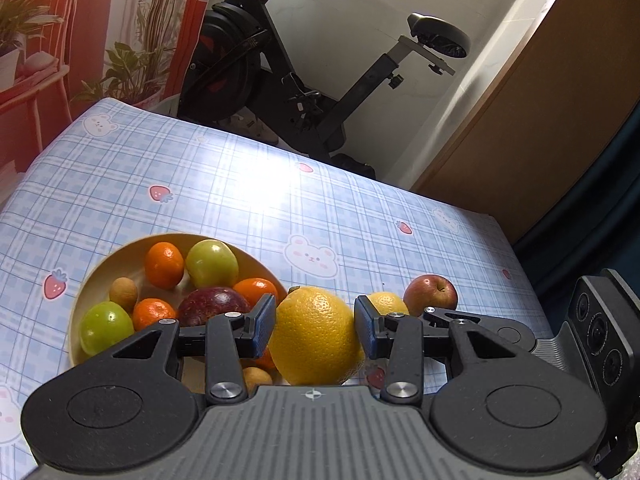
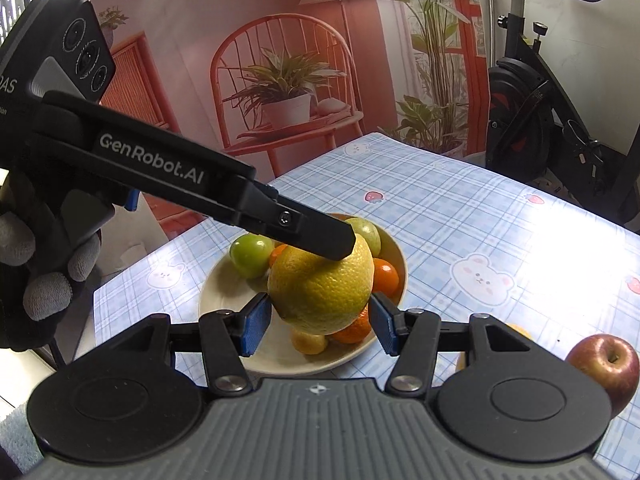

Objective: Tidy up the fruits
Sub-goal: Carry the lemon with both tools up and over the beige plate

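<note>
Now, left tongs (image 1: 316, 326): partly open and clamped on the big yellow citrus (image 1: 316, 336), one blue pad on each side of it
Seen from my right wrist: one of the left fingers (image 2: 320, 236) lies across the top of that citrus
Right tongs (image 2: 320, 320): partly open; the same citrus shows between the pads, but whether they press on it I cannot tell
Big yellow citrus, place: off the tabletop (image 1: 240, 184), just beside the bowl (image 1: 92, 280) on its apple side
Bowl: near the tabletop's left edge, holding green fruits (image 1: 211, 263), mandarins (image 1: 164, 265), a dark red fruit (image 1: 214, 306) and small tan fruits (image 1: 123, 292)
Apple (image 1: 430, 292): on the tabletop toward its near edge, stem up, well apart from the bowl
Small yellow citrus (image 1: 386, 302): just beside the apple, on its bowl side
My left hand (image 2: 44, 280): gloved, wrapped round the left handle
</note>
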Demonstrator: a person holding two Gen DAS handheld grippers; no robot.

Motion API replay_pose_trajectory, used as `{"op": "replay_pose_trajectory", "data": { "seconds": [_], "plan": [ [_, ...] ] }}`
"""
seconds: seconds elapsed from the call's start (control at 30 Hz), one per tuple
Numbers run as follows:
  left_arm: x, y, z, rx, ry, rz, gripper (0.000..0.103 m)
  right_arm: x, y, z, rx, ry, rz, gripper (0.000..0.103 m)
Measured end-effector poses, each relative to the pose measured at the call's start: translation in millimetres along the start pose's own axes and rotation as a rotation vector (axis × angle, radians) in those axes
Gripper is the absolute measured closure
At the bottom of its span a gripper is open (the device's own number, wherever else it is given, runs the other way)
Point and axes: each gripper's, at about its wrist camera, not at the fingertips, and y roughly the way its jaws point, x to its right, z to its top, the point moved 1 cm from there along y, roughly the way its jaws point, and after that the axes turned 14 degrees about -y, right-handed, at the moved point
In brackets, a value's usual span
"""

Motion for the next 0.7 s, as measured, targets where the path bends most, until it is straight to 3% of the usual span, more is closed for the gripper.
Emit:
{"op": "replay_pose_trajectory", "data": {
  "seconds": [0.3, 0.7],
  "plan": [
    [-40.0, -20.5, -2.4, -0.003, -0.058, 0.035, 0.059, -22.3, 29.6, 11.7, -0.039, -0.052, 0.080, 0.046],
    [-76.9, -23.1, -9.5, -0.017, -0.102, 0.088, 0.059, -38.9, 63.2, 12.6, -0.116, -0.084, 0.123, 0.046]
  ]
}}
